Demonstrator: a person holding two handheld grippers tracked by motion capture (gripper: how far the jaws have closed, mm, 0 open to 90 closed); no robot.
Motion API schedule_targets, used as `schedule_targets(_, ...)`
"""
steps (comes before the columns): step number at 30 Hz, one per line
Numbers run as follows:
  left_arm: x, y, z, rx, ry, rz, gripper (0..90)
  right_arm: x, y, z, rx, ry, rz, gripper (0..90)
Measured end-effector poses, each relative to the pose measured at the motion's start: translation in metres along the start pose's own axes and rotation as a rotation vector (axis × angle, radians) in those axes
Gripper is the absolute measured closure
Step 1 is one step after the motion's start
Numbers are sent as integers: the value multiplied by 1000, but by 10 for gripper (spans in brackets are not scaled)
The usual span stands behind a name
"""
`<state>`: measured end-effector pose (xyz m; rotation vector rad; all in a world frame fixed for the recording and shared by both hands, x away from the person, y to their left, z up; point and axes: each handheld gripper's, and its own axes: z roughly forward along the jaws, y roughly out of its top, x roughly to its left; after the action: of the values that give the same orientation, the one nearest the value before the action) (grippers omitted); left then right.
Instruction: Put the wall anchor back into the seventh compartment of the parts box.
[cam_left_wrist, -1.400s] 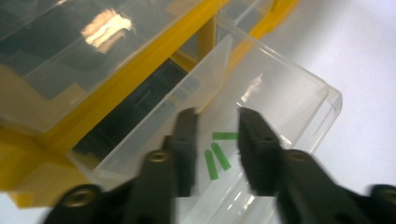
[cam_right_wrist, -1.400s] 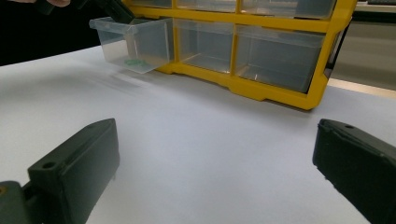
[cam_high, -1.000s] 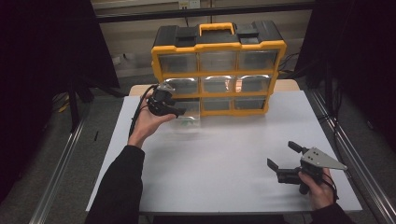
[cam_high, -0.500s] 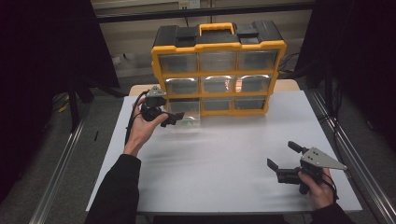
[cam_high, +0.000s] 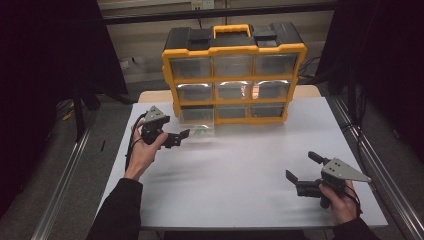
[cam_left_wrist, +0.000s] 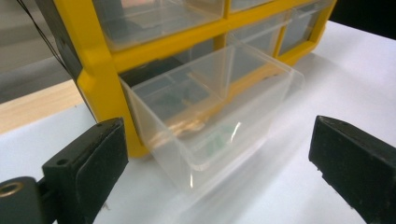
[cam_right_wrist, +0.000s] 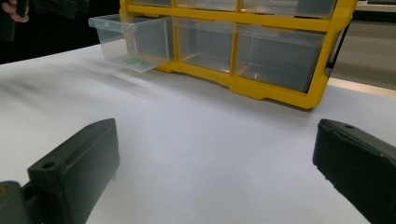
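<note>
Left tool (cam_left_wrist: 215, 158), jaws wide and holding nothing, faces the pulled-out clear drawer (cam_left_wrist: 210, 107) just ahead.

The clear plastic drawer (cam_left_wrist: 210, 116) (green bits inside) juts pulled out from the yellow organizer's (cam_high: 233, 75) bottom-left slot.

A drawer organizer (cam_high: 234, 75) stands at the back of the table (cam_high: 240, 165); its bottom-left drawer (cam_high: 200, 129) is pulled out, just right of the left gripper (cam_high: 181, 138). The right gripper (cam_high: 300, 172) sits well apart, front right.
</note>
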<state>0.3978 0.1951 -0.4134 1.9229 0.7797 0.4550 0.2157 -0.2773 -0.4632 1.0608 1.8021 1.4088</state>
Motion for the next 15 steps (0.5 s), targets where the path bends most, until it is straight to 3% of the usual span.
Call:
schedule_targets(6,-3,-15,-9,-37,39,24,42,0,0,0,5,-2,0,4)
schedule_targets(9,-11,-23,-14,-41,113,43,51,0,0,0,4,-2,0,4)
schedule_targets(10,-12,-25,-16,-37,96,47,52,0,0,0,1,-3,2,4)
schedule_targets(12,-14,-30,-20,-68,106,23,47,0,0,0,4,-2,2,4)
schedule_targets(15,-15,-37,-24,-63,105,-7,43,0,0,0,6,-2,-2,4)
